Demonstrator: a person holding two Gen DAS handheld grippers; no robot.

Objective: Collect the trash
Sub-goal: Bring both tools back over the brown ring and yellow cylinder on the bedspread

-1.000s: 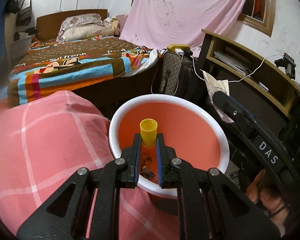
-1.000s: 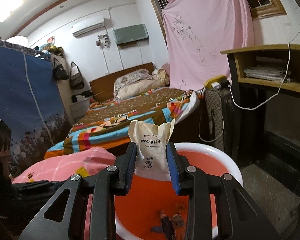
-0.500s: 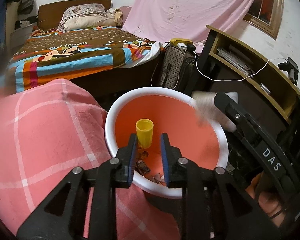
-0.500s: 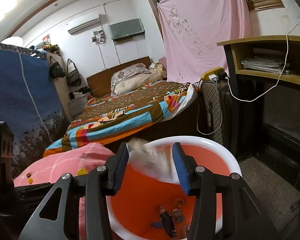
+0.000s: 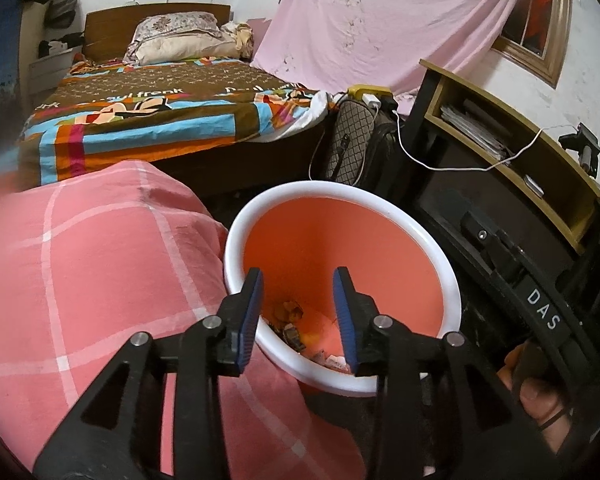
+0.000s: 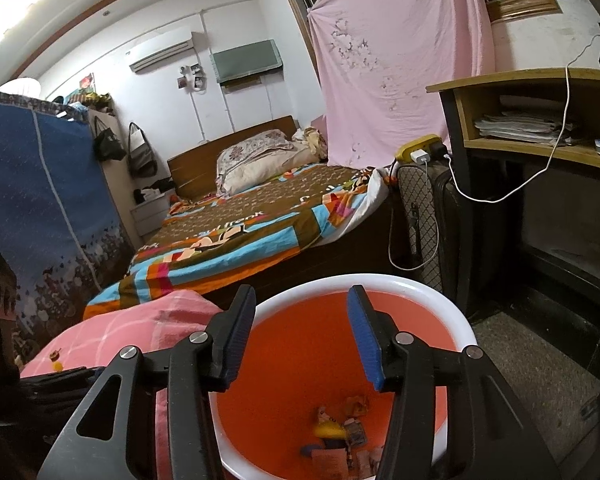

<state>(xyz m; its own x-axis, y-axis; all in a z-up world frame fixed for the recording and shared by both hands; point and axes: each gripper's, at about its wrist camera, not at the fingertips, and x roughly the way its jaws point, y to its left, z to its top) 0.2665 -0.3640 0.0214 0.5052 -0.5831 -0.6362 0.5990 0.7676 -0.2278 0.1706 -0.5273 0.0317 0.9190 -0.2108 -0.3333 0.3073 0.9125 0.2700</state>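
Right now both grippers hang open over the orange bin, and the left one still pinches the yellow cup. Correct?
Not quite. The left gripper is empty, its jaws just opened, per the left wrist view. Both it and the right gripper do hang open over the orange bin.

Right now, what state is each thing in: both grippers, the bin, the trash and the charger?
Left gripper: jaws just opened, nothing between them, over the bin.
Right gripper: jaws just opened, nothing between them, over the bin.
Bin: upright, no lid, partly filled.
Trash: lying loose at the bottom of the bin.
Charger: plugged in, cable attached.
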